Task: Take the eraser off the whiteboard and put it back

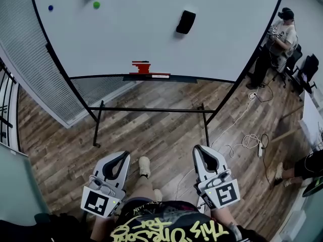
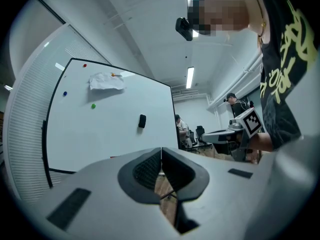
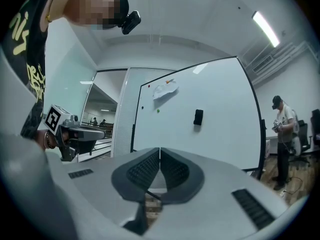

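Two grippers, both low by person's waist, well apart from board.

Head view: eraser (image 1: 185, 22) sticks on whiteboard (image 1: 126, 39), right of centre. right gripper (image 1: 202, 153) lies almost straight below it, left gripper (image 1: 121, 158) off to side (so right looks nearer).

Left gripper view: jaws pressed together, nothing between. Eraser far ahead, slightly left of jaw line.

Right gripper view: jaws closed too, empty. Eraser ahead, up and right of jaw line, long axis upright.
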Demonstrator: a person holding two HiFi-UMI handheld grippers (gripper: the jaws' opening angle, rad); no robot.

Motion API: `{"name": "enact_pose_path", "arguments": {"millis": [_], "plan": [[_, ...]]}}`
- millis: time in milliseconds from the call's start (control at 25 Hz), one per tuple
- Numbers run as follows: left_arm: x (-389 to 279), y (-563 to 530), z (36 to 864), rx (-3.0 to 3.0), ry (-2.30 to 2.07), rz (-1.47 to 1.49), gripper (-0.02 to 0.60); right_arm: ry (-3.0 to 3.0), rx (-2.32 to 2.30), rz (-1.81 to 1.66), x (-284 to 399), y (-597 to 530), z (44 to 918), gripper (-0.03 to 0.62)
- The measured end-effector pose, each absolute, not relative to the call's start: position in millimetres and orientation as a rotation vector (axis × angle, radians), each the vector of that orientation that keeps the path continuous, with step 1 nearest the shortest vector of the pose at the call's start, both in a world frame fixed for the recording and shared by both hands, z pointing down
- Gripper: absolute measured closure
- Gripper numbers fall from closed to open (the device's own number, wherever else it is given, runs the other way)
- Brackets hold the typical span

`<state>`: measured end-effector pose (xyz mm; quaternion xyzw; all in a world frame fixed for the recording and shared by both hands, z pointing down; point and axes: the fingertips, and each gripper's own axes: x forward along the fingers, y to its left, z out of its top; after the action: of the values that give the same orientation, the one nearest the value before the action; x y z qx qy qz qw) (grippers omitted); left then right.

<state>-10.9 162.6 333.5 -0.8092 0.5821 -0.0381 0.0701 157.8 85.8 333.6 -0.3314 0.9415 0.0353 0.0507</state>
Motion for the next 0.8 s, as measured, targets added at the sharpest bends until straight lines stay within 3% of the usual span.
{"name": "enact_pose_path", "arguments": {"millis": [800], "plan": [[-48.0, 71.8, 321.8, -2.484, 1.688, -0.048, 0.571, 2.820, -1.089, 0.186, 120.3, 8.2, 318.2, 0.583]]}}
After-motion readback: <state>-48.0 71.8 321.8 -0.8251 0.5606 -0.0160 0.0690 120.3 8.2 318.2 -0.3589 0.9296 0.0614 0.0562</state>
